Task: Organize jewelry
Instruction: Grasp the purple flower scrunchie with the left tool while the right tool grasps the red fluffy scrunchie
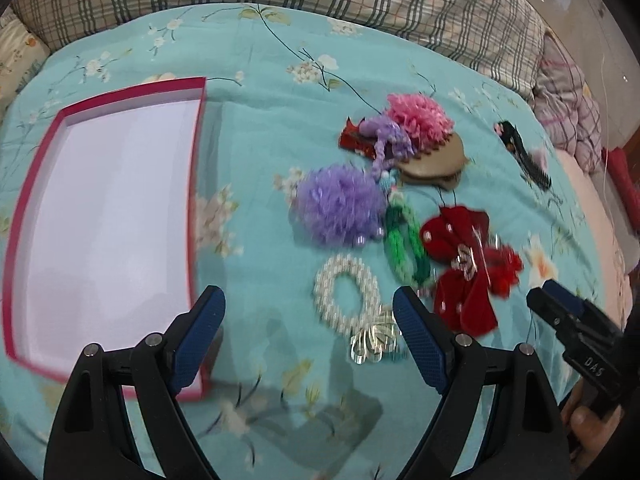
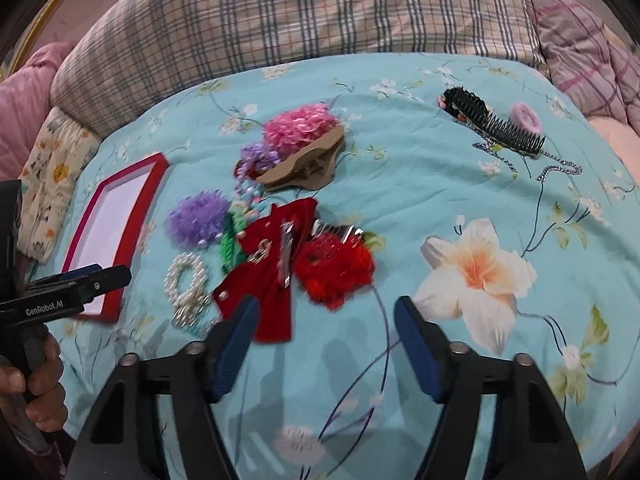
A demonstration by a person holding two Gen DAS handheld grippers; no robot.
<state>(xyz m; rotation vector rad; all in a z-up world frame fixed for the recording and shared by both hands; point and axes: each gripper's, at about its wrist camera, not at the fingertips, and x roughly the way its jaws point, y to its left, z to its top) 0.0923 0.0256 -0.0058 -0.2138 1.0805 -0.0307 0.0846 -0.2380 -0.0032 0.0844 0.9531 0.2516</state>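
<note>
In the left wrist view, the left gripper (image 1: 308, 320) sits at the bottom centre with its blue-padded fingers (image 1: 200, 336) spread wide and holding nothing. The white pearl-bead hair loop with a silver bow (image 1: 348, 300) lies on the turquoise floral bedsheet (image 1: 260, 120) in the gap between the two fingertips, nearer the right-hand pad and just ahead of it. To its upper right lie the green braided clip (image 1: 404, 244) and the red velvet bow with a rhinestone centre (image 1: 464, 268); above it is the fluffy purple pom-pom scrunchie (image 1: 340, 204). The shallow red-rimmed box with a white floor (image 1: 192, 184) fills the left of the frame, its near corner beside the left-hand fingertip.

In the right wrist view, the right gripper (image 2: 324, 328) is likewise splayed and empty at the bottom centre. The red bow's lower tail lies just beside its left-hand fingertip, and bare sheet shows between the pads. A black toothed comb clip (image 2: 496, 124) lies well apart at upper right.
</note>
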